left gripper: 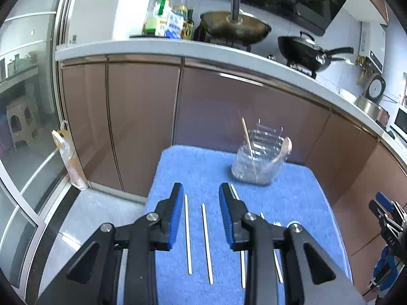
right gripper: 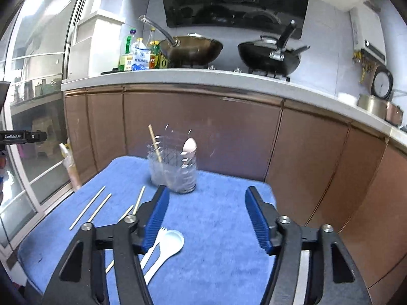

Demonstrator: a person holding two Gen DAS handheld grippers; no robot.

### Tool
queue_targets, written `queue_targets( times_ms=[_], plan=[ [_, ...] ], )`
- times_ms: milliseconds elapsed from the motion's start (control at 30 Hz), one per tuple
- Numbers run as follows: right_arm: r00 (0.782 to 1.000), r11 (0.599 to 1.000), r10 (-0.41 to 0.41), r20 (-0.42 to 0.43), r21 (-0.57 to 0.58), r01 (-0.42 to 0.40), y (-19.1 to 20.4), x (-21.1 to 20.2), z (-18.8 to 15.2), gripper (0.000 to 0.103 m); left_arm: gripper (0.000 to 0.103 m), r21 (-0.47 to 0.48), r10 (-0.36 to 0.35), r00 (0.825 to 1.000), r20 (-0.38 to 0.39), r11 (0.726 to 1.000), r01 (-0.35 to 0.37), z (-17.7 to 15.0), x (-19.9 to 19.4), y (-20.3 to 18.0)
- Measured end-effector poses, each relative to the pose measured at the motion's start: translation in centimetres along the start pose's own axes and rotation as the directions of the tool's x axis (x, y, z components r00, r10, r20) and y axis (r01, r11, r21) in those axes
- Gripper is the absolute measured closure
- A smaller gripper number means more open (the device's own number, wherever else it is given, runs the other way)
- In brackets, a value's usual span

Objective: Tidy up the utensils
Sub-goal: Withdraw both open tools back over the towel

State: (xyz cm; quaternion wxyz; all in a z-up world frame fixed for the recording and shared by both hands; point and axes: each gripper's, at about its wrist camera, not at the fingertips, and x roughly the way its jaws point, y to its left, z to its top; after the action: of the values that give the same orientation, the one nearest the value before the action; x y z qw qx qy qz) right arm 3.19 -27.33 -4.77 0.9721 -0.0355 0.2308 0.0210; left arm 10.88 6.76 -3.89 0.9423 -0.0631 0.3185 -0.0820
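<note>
Both jaws released, ribbed blue pads, thin wooden chopsticks [left gripper: 206, 244], fuzzy blue mat [right gripper: 223, 218]

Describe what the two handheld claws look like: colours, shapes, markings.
Both look alike. The left claw and right claw each have two long, flat fingers faced with ribbed blue pads, carried on angular black linkage arms with triangular cut-outs and round silver pivot bolts. At the left edge of the right wrist view, a black bar bears white lettering. No cables or sleeves show.

brown cabinets [right gripper: 198, 124] | white countertop [right gripper: 178, 76] | two woks (on stove) [right gripper: 193, 48] | glass door left [left gripper: 28, 101]
</note>
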Motion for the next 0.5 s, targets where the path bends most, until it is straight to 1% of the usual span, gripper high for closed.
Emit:
queue_targets(
  times_ms=[67,200,300,333,400,433,500],
  plan=[
    [0.999,1.000,0.021,-0.028,0.009,-0.021,-0.2,0.3,-0.5,0.049,0.075,0.002,-0.008,0.999,-0.032,1.000,0.008,-0.4,0.7,-0.2],
    [0.995,0.998,0.062,-0.079,0.032,-0.060,-0.7,1.5,-1.7,0.052,0.075,0.010,-0.032,0.995,-0.100,0.999,0.033,-1.3,2.7,-0.7],
    [0.988,0.995,0.092,-0.124,0.045,-0.087,-1.0,2.9,-2.8,0.057,0.075,0.012,-0.051,0.983,-0.174,0.998,0.054,-2.2,5.1,-1.2],
    [0.984,0.993,0.108,-0.143,0.054,-0.101,-1.1,3.5,-3.2,0.059,0.075,0.010,-0.056,0.977,-0.206,0.998,0.059,-2.5,6.2,-1.3],
    [0.974,0.990,0.138,-0.179,0.067,-0.128,-1.2,4.8,-3.7,0.060,0.075,0.008,-0.060,0.963,-0.261,0.998,0.064,-3.0,8.1,-1.4],
    [0.969,0.987,0.153,-0.196,0.072,-0.141,-1.2,5.4,-4.0,0.060,0.076,0.002,-0.063,0.954,-0.294,0.998,0.067,-3.2,9.3,-1.3],
    [0.948,0.979,0.200,-0.247,0.089,-0.184,-1.2,7.1,-4.7,0.060,0.076,-0.017,-0.079,0.933,-0.352,0.997,0.078,-3.5,11.3,-1.2]
  ],
)
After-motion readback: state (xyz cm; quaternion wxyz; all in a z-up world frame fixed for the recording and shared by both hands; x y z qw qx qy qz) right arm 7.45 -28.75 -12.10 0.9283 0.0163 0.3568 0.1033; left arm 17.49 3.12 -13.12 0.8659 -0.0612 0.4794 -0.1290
